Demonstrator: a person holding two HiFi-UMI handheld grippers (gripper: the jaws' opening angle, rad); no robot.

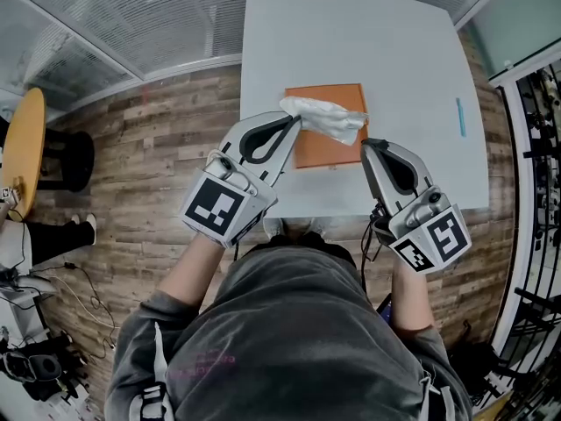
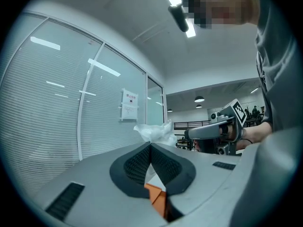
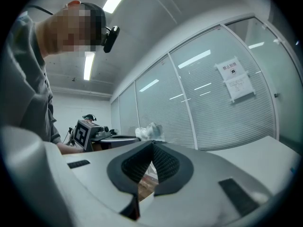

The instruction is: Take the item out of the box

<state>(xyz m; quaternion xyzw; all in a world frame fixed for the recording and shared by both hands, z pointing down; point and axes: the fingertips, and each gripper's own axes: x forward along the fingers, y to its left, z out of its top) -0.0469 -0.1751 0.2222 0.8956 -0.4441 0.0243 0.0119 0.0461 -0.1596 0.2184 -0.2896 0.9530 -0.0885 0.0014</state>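
The inside of the flat orange rectangular box (image 1: pixel 329 147) could not be made out. Its upper edge was covered by the crumpled white item (image 1: pixel 326 118) of thin, plastic-like material, and whether that item was clear of the box or touching it could not be judged from above. The box was seen lying on the white table (image 1: pixel 351 42), near the front edge. The left gripper (image 1: pixel 295 119) was pinched closed on one end of the crumpled white item, the rest of which was bunched beyond the jaw tips over the box. The right gripper (image 1: pixel 368 145) was held just beside the box's right corner, its jaws pressed together at the tips with nothing caught between them.
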